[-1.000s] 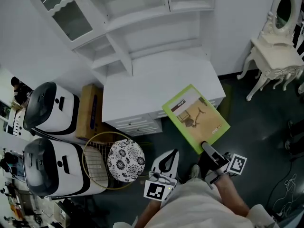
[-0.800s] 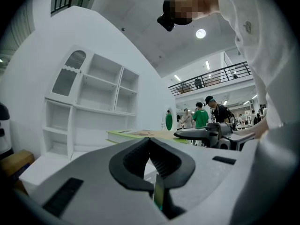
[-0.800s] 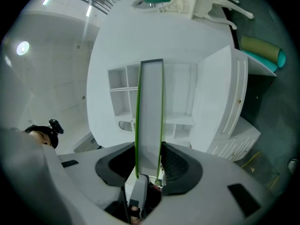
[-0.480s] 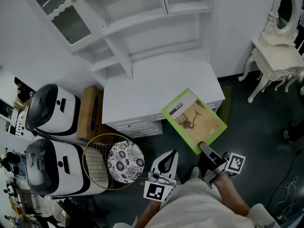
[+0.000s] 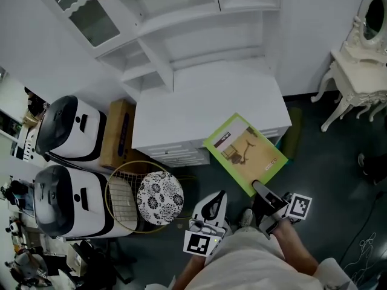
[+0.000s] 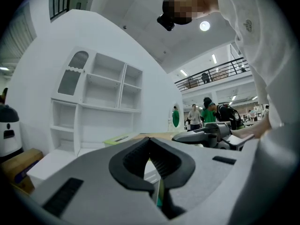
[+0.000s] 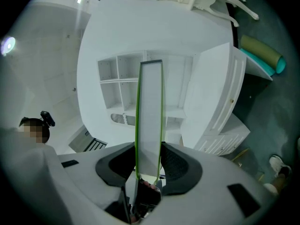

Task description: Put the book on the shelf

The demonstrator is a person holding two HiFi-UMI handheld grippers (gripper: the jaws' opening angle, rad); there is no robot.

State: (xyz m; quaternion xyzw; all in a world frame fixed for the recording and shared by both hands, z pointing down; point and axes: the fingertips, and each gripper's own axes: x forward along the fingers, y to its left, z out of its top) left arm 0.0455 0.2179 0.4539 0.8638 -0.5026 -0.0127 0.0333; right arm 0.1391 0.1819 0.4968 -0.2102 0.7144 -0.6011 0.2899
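We see the right tongs (image 5: pixel 260 187) pinching a thin, green-edged book with a tan cover picture (image 5: pixel 245 151) by its near corner. In the right gripper view the two dark pads press on either face of the book, and its white page edge runs straight up between them. The book is in the air, lying close to flat with its cover up. In the head view it is at the front right corner of the white desk with drawers (image 5: pixel 199 104), overlapping the desk's front edge, and well short of the shelf. Behind the desk, against the wall, stands the white shelf unit (image 5: pixel 193 17) with open compartments. A door with a scalloped pane (image 5: pixel 78 8) sits at its left.

The left tongs (image 5: pixel 219 195) hang low beside the right ones, close to the person's body and apart from the book. In the left gripper view their pads are pressed together at the tips, with nothing held between them.

Left of the desk stands a brown cardboard box (image 5: pixel 117 135), and beyond it are two rounded white-and-black machines (image 5: pixel 66 132). In front of the box is a round wire basket (image 5: pixel 121 207) with a round black-and-white patterned cushion (image 5: pixel 160 199) at its right side. At the far right is a white carved dressing table with an oval mirror (image 5: pixel 357 59).
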